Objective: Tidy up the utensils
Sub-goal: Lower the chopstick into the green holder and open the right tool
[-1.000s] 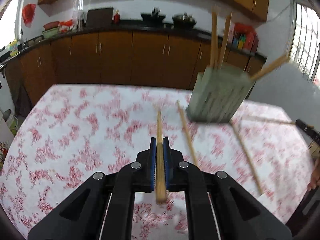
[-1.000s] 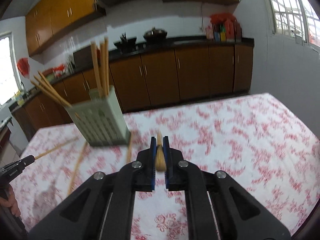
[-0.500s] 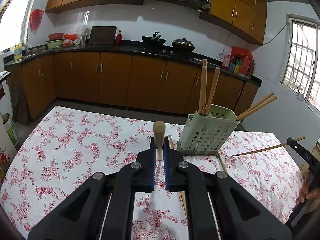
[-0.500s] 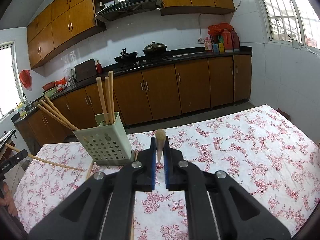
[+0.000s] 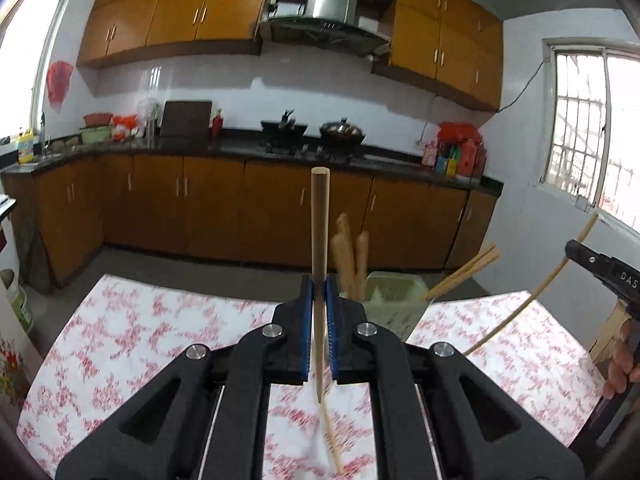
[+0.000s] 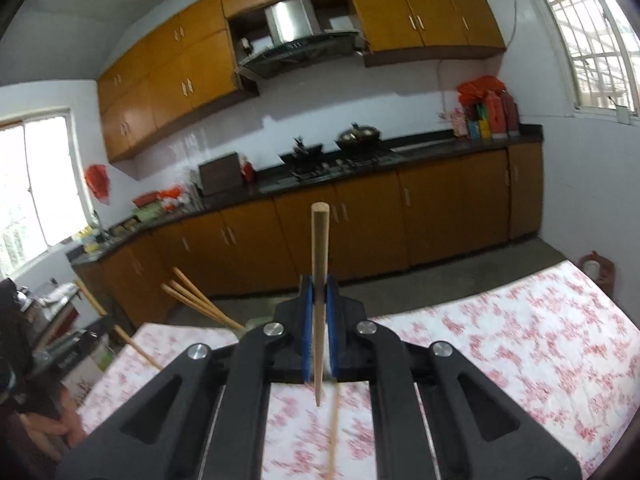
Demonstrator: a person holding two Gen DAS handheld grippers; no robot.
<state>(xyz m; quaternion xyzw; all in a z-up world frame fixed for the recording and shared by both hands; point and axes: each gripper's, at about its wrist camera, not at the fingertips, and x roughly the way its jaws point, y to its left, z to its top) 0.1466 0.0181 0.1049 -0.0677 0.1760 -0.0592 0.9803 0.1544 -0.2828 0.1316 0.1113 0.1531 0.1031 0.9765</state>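
Note:
My left gripper (image 5: 319,286) is shut on a wooden chopstick (image 5: 320,236) that stands upright, thick end up. Just beyond it is the pale green utensil holder (image 5: 394,300) with several chopsticks (image 5: 348,256) in it. My right gripper (image 6: 319,286) is shut on another chopstick (image 6: 320,256), also upright. In the right wrist view the holder is mostly hidden behind the gripper; its leaning chopsticks (image 6: 200,300) show at the left. The right gripper (image 5: 600,268) with its chopstick also shows at the right edge of the left wrist view.
The table has a white cloth with red flowers (image 5: 140,332). One loose chopstick (image 5: 332,440) lies on it under the left gripper and another (image 6: 332,432) under the right gripper. Brown kitchen cabinets (image 5: 240,208) and a counter stand beyond the table.
Both grippers have risen and tilted up, so each held chopstick now stands upright and the holder sits lower in view. The left gripper has come closer to the holder.

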